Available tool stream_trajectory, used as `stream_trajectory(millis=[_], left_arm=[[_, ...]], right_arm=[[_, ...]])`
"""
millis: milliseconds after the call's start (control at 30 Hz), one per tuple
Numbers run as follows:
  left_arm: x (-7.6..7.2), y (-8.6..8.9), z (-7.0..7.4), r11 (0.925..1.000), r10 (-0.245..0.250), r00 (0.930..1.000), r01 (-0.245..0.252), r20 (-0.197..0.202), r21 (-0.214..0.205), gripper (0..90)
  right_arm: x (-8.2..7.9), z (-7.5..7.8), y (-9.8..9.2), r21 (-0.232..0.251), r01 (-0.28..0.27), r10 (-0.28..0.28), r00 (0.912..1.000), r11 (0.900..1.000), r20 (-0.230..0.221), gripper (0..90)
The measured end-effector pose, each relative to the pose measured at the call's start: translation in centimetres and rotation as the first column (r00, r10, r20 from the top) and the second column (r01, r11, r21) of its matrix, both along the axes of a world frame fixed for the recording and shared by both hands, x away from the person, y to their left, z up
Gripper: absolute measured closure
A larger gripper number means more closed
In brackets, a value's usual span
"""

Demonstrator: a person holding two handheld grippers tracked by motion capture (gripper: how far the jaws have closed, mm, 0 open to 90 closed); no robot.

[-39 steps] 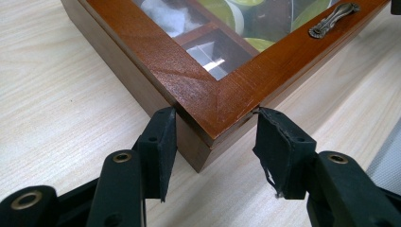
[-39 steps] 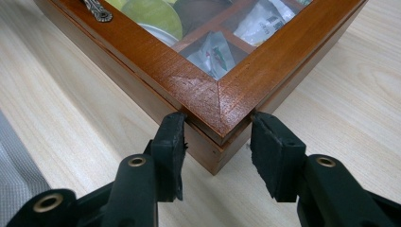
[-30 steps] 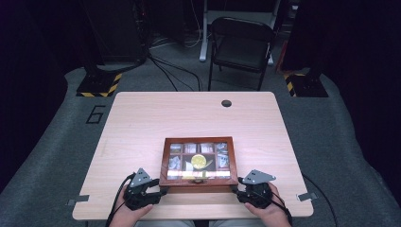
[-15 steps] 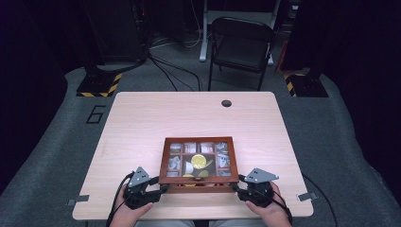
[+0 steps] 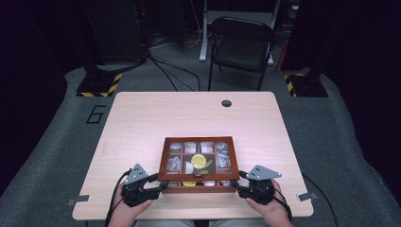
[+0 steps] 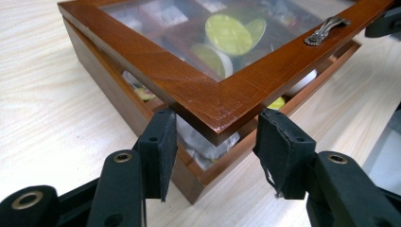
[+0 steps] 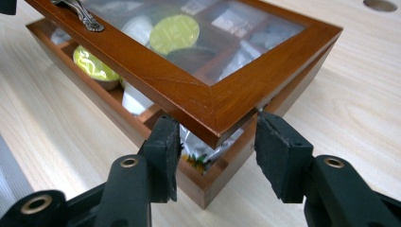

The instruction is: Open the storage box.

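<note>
1. The left gripper has its jaws apart, straddling the near-left corner of the glass-paned lid of the wooden tea box. The corner sits above and between its pads, lifted off the box base.
2. Between the two grippers, the box lies at the near edge of the table, its metal handle on the front rail. Through the glass show a yellow-green pod and wrapped sachets.
3. The right gripper is likewise spread around the near-right corner, clamped on nothing; the lid appears to rest on its pads.
4. To lift well, I judge both grippers should rise together and evenly, so the hinged lid does not twist or slip off one pad. Keep the base from sliding forward.
5. Beyond the grippers the light wood-grain table runs bare to a cable hole. Past it stands a dark folding chair on grey floor, with striped stand bases either side and a "6" marked at left.
</note>
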State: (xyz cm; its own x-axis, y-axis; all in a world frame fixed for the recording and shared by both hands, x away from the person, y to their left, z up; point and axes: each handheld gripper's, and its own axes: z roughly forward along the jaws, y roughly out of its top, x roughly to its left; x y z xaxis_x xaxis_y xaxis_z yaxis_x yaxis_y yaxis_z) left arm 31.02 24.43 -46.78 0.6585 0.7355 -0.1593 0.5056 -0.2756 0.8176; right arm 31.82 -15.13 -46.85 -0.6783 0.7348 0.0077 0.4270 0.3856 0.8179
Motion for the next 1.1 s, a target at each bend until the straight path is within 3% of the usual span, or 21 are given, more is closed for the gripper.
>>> stream_trajectory(millis=[233,400,633,1100], left_arm=[[0.5,0.1,1.1,0.999,0.014,0.9999,-0.014,-0.002,-0.042,46.2],[0.9,0.5,2.2,0.9978,0.033,0.9993,-0.032,0.02,-0.058,46.0],[1.5,0.5,3.5,0.9983,0.036,0.9971,-0.033,0.067,-0.049,46.1],[3.2,0.4,6.2,0.9992,0.027,0.9945,-0.024,0.101,-0.033,46.5]], right_arm=[[0.4,1.0,-0.3,0.058,0.007,-0.006,0.9999,0.9983,-0.008,49.9],[1.2,2.3,-0.6,0.095,0.002,-0.001,1.0,0.9955,-0.01,49.0],[1.8,3.7,-0.2,0.071,0.006,-0.009,0.9992,0.9975,0.039,49.5],[3.3,6.5,0.1,0.055,-0.005,0.001,0.9971,0.9985,0.076,49.6]])
